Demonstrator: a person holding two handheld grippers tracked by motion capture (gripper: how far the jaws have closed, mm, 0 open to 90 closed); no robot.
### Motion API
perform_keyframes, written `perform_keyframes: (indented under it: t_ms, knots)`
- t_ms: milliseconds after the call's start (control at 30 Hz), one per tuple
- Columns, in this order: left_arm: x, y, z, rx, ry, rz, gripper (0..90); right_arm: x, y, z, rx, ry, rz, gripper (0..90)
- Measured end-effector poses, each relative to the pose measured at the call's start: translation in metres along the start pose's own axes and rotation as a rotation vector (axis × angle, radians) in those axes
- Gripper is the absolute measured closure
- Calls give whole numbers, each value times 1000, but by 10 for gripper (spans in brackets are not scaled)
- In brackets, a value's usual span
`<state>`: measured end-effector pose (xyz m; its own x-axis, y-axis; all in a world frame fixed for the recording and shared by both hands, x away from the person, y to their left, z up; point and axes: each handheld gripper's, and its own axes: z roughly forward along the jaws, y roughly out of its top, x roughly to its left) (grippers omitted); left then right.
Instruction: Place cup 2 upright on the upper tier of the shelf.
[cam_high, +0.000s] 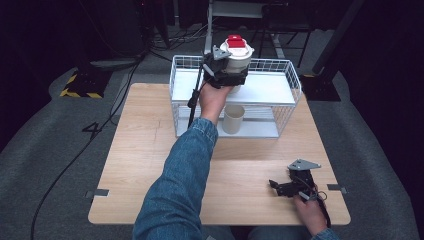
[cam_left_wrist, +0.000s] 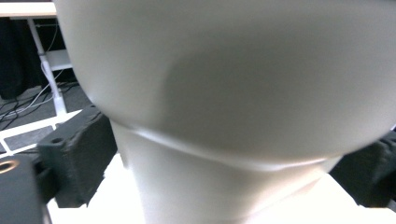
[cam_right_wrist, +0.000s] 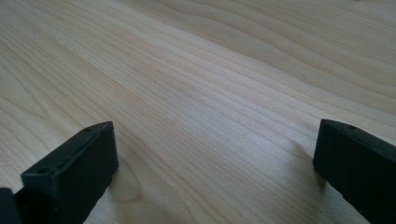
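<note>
A white cup with a red lid is held over the top shelf of a white wire rack, with my left gripper shut on its lower part. In the left gripper view the cup's pale body presses between the two black jaws, and one finger shows at the left. A second beige cup stands upright on the rack's lower shelf. My right gripper rests low over the wooden table near its front right corner, open, with bare wood between its jaws.
The rack stands at the table's far edge, and its top shelf is a white board. A black cable trails from the left gripper down past the rack's front. Dark floor and desk legs lie beyond the table.
</note>
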<state>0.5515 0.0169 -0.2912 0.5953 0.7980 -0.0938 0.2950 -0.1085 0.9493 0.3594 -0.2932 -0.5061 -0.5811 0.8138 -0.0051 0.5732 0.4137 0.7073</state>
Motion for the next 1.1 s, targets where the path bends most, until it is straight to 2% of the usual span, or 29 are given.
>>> perform_keyframes:
  t_ms: [67,367,500,600,767,867,1100]
  knots:
    - [1,0,0,1,0,-2,1,0,0,0,0,0,1,0]
    - [1,4,-13,-28,-10,1,0,0,0,0,-2,0,1,0]
    - [-1,5,-27,-35,-20,6,0,0,0,0,-2,0,1,0]
    - [-4,6,-41,-41,-13,31,0,0,0,0,-4,1,1,0]
    - [-9,5,-60,-50,-23,44,0,0,0,1,-3,5,-1,0]
    - [-14,3,-72,-51,-32,67,0,0,0,1,-4,5,-2,0]
    - [-24,-5,-102,-45,-54,65,0,0,0,1,-4,7,-4,0]
